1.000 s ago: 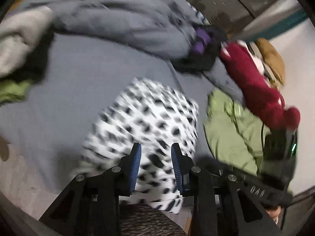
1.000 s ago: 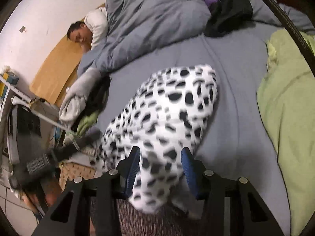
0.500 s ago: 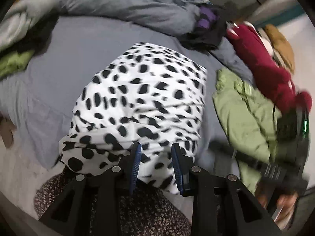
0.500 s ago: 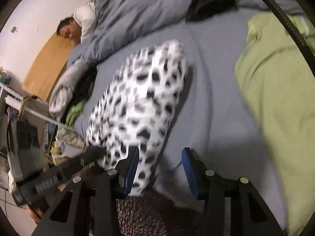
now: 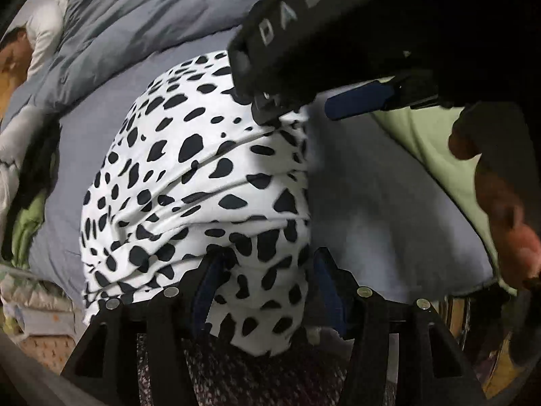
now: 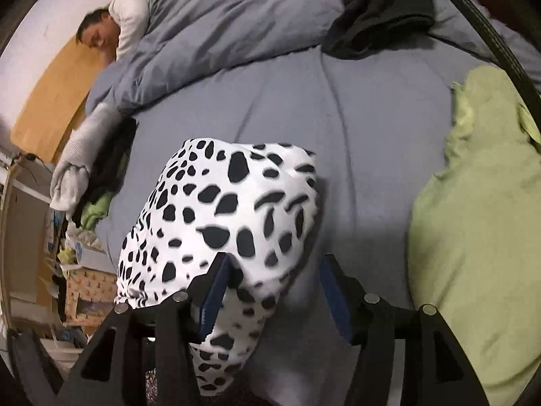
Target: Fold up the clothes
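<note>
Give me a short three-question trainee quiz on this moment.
1. True or false: the spotted garment lies on the grey bedsheet.
2. In the right wrist view, the garment to its right is: A red, B green, C white?
3. What lies between the right gripper's fingers?
Key: 1 true; 2 B, the green garment; 3 the spotted garment; the jaws have just been opening and do not clamp it.
</note>
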Demonstrator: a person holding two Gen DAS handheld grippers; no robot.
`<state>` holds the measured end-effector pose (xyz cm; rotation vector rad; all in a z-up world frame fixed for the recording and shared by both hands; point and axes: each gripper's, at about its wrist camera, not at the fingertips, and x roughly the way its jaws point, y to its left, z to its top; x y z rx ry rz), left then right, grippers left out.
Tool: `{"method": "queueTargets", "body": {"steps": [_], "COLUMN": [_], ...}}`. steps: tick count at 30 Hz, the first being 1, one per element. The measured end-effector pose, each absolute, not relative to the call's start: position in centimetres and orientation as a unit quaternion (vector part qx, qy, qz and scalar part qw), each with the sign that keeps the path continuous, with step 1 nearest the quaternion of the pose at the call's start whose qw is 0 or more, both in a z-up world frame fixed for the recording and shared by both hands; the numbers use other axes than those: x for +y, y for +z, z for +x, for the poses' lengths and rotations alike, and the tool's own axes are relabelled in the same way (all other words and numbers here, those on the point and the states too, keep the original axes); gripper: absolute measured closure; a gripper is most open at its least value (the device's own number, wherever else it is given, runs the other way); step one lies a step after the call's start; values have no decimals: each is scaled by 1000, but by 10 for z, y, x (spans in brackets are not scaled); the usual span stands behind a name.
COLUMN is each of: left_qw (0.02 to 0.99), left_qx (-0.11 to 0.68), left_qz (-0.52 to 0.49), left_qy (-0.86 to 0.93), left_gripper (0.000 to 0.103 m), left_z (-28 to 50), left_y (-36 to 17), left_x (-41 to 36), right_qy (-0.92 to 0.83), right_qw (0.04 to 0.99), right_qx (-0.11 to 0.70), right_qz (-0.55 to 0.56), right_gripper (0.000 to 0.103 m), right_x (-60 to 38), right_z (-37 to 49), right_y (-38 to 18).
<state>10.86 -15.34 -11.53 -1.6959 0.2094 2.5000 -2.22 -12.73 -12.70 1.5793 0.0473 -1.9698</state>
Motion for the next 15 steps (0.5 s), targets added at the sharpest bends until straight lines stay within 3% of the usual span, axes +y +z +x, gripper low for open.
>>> {"method": "queueTargets", "body": {"steps": [4,5,6,7,9,15], "left_qw": [49,51,58,66,81,105], "left_qx": [99,102,93,83,55,-13], "left_qz": [-541,-541,-545,-550,-561,-597], "left_qy": [834,834,831,828,822,796], "left_gripper": [67,75,80,83,88,99], "left_z": [118,121,123,125,129,150], "left_y": [-117,-115,-113,-110,-107,-119], "left_x": [-149,-150,-154,-159,-170,-193], "right_qy": [-728,-724,-721,-719,-713,-713], "right_qw": [311,314,317,320,327,337], "right_qx": [28,21,12,1,-21,-19], "right_qz": [610,614,616,617,620,615], "right_gripper": [43,44,50,66,76,87], "right_x": [-140,-141,-141,-140,-137,-142], "right_z": [-38,-43,-46,-50,-56,-66], "right_y": [-135,-137,-139,-140,-141,-136]}}
